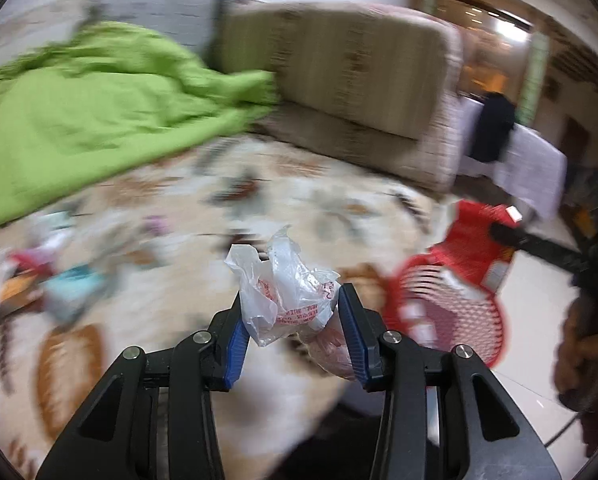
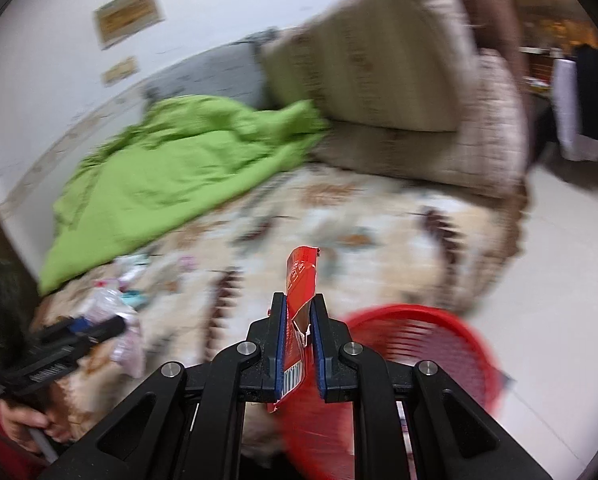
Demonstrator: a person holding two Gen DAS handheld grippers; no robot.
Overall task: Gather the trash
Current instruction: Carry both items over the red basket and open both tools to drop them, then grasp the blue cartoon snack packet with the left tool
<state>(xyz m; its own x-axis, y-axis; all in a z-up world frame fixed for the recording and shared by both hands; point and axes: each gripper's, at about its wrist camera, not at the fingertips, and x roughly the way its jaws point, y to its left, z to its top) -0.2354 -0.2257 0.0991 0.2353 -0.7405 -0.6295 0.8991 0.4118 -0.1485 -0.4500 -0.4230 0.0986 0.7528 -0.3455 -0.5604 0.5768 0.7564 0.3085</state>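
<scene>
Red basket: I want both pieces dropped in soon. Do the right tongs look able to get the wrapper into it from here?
Probably yes. The right tongs, shut on the red wrapper, sit just beside the red basket, whose open top shows nothing between them.

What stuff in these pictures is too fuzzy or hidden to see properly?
- Left wrist view: the litter pile on the rug is motion-blurred; the items can't be told apart.
- Left wrist view: the print on the plastic bag is too small to read.
- Right wrist view: the red basket is blurred, partly behind the right tongs; its contents are unclear.
</scene>
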